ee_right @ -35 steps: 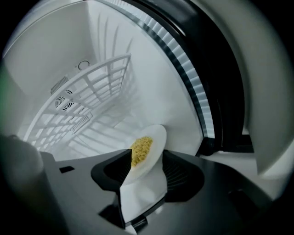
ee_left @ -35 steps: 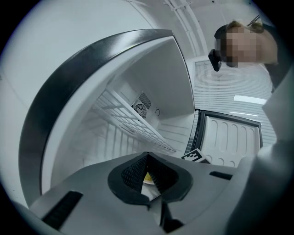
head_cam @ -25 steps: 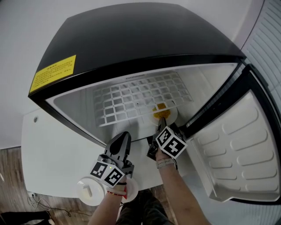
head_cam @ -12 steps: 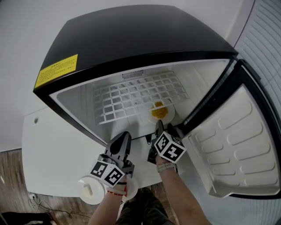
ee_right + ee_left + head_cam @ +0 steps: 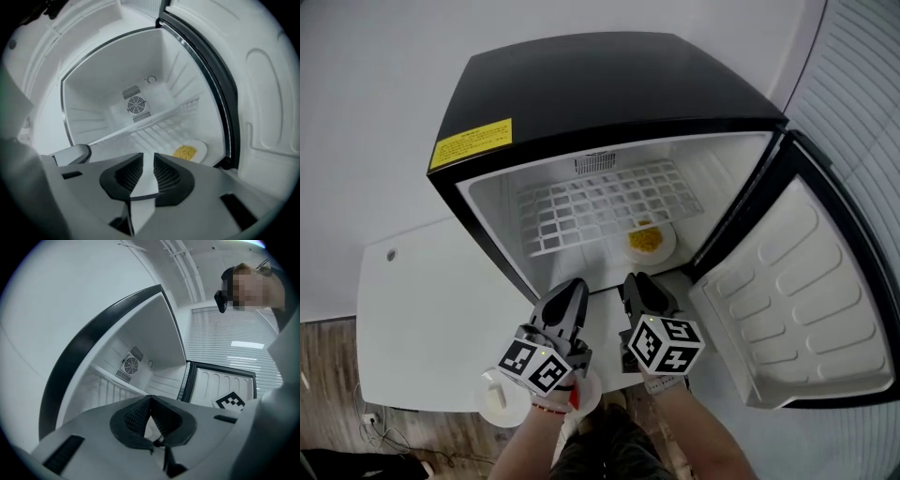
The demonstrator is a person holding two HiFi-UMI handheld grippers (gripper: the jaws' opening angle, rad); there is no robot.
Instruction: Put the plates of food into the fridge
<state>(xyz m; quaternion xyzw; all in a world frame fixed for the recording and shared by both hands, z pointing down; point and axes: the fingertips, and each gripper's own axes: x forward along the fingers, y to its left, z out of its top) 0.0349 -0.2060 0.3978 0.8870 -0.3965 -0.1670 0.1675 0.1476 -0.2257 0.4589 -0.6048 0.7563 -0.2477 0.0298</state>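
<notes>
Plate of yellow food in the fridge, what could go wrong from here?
1. The plate of yellow food sits near the front right of the wire shelf, by the open door. A careless next placement, or the door swinging shut, might knock it.
2. A second plate lies at the table's near edge, partly under the left gripper; that hand could nudge it off.
The right gripper, jaws just closing on nothing, poses little risk.

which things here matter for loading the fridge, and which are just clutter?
Job:
- open fridge
- its wire shelf
- plate of yellow food on that shelf
- white round dish by the near edge of the white table, contents unclear

Lying about:
- the table itself
- yellow label on the fridge top
- cables on the floor
- window blinds
</notes>
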